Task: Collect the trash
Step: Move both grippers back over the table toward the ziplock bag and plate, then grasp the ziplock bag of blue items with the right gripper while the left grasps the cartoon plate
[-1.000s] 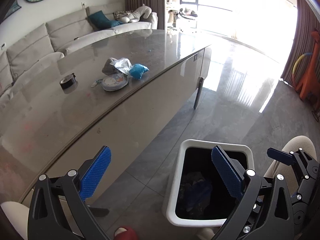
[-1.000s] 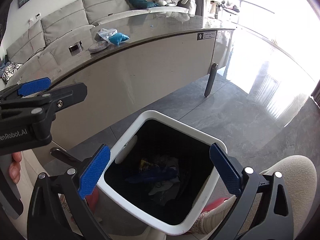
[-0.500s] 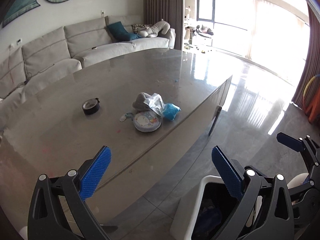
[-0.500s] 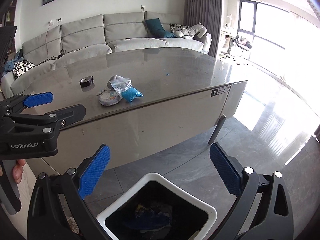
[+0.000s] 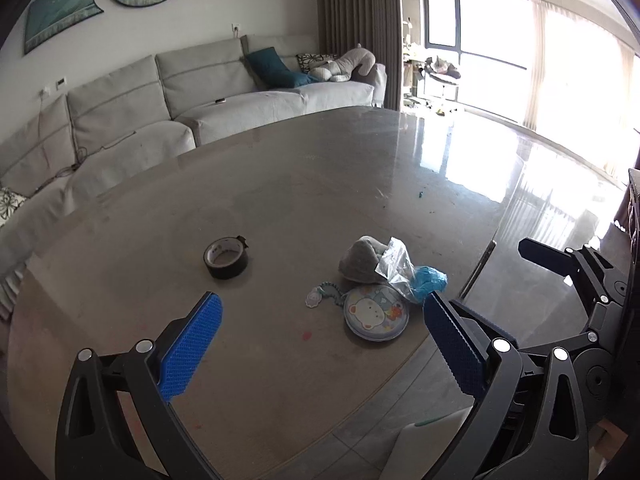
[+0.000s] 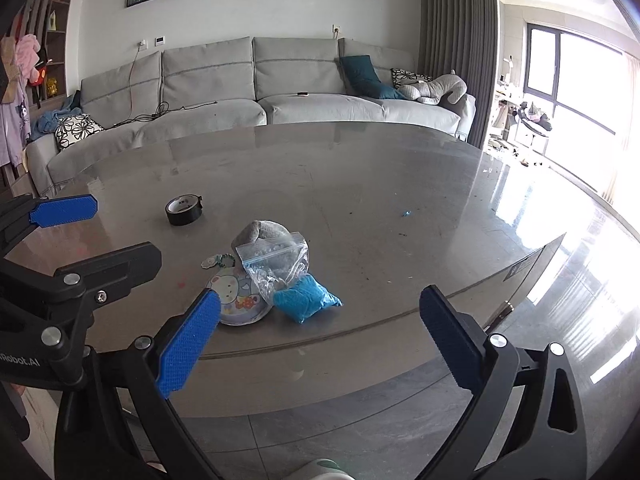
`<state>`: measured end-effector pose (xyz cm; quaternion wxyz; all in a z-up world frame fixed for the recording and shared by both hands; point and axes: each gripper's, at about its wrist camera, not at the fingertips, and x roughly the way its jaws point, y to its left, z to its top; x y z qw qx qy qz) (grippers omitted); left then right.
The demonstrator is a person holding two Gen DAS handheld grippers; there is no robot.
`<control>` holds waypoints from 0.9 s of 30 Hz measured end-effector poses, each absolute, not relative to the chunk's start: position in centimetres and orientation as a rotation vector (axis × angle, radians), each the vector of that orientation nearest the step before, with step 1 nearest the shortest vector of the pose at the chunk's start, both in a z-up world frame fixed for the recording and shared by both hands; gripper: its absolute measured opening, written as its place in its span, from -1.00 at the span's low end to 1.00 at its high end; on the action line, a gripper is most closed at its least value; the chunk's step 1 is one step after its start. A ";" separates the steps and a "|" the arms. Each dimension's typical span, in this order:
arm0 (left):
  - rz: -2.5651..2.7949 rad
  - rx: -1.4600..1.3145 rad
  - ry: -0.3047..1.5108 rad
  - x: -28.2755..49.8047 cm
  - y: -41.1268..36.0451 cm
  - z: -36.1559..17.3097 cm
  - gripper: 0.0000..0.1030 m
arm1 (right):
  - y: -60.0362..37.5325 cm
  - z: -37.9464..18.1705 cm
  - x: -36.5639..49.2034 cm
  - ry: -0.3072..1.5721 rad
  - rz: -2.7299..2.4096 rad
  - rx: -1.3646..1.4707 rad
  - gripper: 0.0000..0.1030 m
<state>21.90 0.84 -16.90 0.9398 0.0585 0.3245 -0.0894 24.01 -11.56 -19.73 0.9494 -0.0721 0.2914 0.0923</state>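
We hold both the left gripper (image 5: pixel 318 344) and right gripper (image 6: pixel 320 340) wide open, empty, aimed at the bag (image 6: pixel 276 262) and blue wad (image 6: pixel 306 298) near the surface (image 6: pixel 400 184) edge, ready to pick.

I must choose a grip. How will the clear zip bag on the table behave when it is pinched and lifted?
The clear zip bag looks like thin, crumpled film, so it will probably be light and floppy, sagging. It leans against the grey cloth and blue wad, so lifting may drag them.
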 end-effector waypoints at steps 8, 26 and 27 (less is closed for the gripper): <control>-0.139 0.104 0.676 24.3 2.4 -18.0 0.91 | -10.9 -22.1 27.9 0.652 0.233 -0.139 0.93; -0.154 0.093 0.695 25.0 2.2 -19.6 0.91 | -12.7 -23.2 28.8 0.734 0.352 -0.001 -0.17; -0.150 0.096 0.698 25.1 2.2 -19.7 0.91 | -12.7 -23.2 28.9 0.741 0.354 0.000 -0.20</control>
